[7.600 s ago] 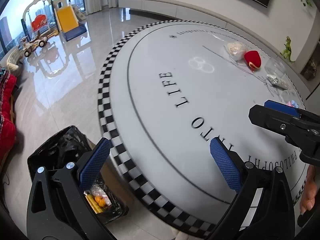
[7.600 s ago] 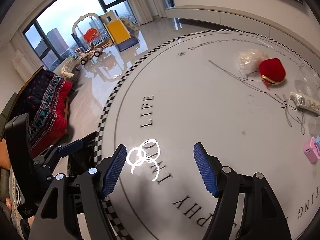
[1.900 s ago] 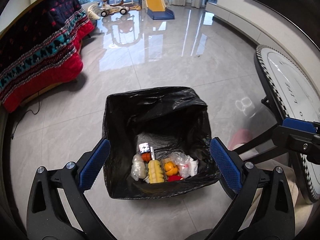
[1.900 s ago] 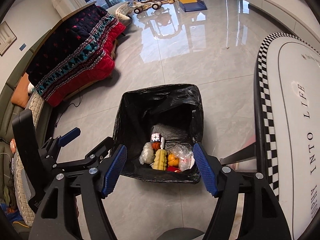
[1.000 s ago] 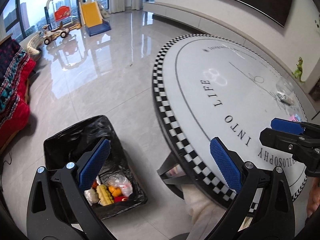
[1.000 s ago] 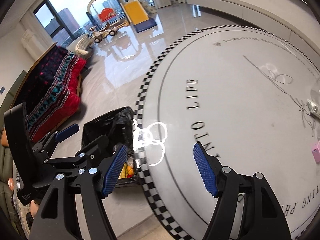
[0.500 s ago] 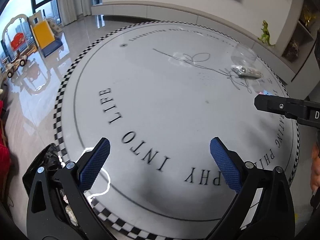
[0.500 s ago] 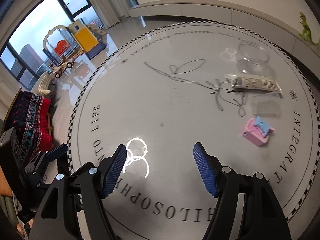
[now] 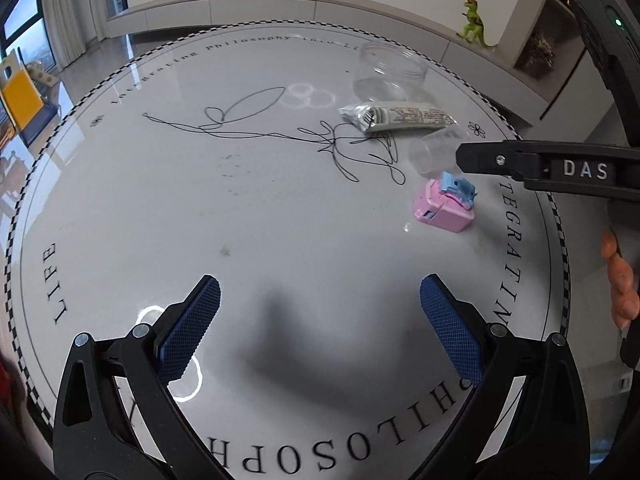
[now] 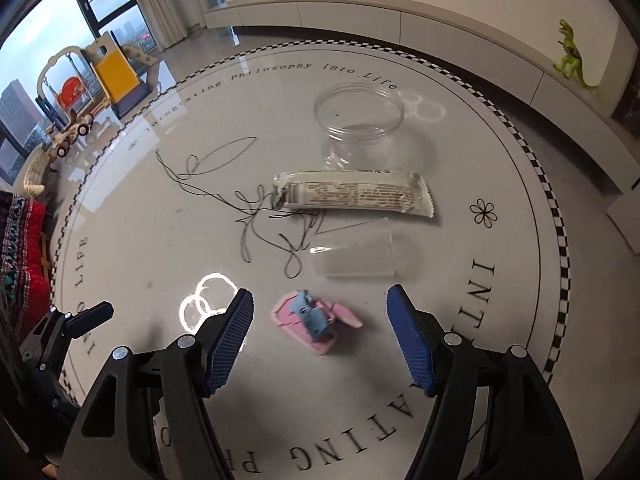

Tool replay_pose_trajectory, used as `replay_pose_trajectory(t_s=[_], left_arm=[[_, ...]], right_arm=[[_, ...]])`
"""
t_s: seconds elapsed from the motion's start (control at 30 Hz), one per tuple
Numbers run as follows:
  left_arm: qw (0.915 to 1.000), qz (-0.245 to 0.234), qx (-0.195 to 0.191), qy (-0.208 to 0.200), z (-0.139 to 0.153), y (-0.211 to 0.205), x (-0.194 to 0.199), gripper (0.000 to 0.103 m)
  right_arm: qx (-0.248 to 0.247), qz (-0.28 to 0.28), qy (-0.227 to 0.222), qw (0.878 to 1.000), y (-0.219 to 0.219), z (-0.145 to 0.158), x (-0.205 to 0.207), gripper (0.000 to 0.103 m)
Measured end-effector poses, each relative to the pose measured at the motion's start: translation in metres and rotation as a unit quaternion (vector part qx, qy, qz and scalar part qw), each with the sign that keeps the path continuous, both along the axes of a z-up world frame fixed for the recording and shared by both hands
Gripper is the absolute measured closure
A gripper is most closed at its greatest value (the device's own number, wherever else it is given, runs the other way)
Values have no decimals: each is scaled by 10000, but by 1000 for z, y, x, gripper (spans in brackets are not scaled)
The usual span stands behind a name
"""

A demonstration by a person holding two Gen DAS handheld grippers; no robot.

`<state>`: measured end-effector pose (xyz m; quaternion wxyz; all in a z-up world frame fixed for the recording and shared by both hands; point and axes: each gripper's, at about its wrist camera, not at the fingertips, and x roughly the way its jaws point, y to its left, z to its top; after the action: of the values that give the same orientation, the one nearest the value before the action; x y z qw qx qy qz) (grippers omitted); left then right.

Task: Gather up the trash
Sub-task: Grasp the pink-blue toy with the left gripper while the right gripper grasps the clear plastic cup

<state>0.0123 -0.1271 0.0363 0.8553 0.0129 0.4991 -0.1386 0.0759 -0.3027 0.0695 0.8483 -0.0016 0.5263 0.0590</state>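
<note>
The right tool is hovering with its blue pads spread wide and nothing in them, the small pink plastic box with a blue lid lying on the round white tabletop directly between and beyond them. To take it cleanly, the pads should be descending squarely either side of the pink body, closing below the loose lid. The left tool is also gaping and carrying nothing. Two seconds earlier both were looking into a black-lined bin; the red box is now gone from the tabletop
</note>
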Motion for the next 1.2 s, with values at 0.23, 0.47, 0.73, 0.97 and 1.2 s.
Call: replay_pose_trajectory(t_s=[0.23,0.47,0.73,0.97,1.2], left_arm=[[9998,-199,2,95,-8,-32,18,6],[9993,-284,15,241,-22,-53,37,6],[9985,-469,119,244,-34,-91,52,6],[9982,-510,-152,259,-32,-110,61,6],[9988,-445,135,-150,-31,-125,63,53]], right_arm=[[-94,268,212,9994,-1,-18,27,27],[-356,446,264,9980,-2,-33,44,32],[27,188,36,9998,-32,-27,31,48],[307,-114,-47,9995,-64,-22,16,48],[306,-236,-45,9992,-64,-26,9,48]])
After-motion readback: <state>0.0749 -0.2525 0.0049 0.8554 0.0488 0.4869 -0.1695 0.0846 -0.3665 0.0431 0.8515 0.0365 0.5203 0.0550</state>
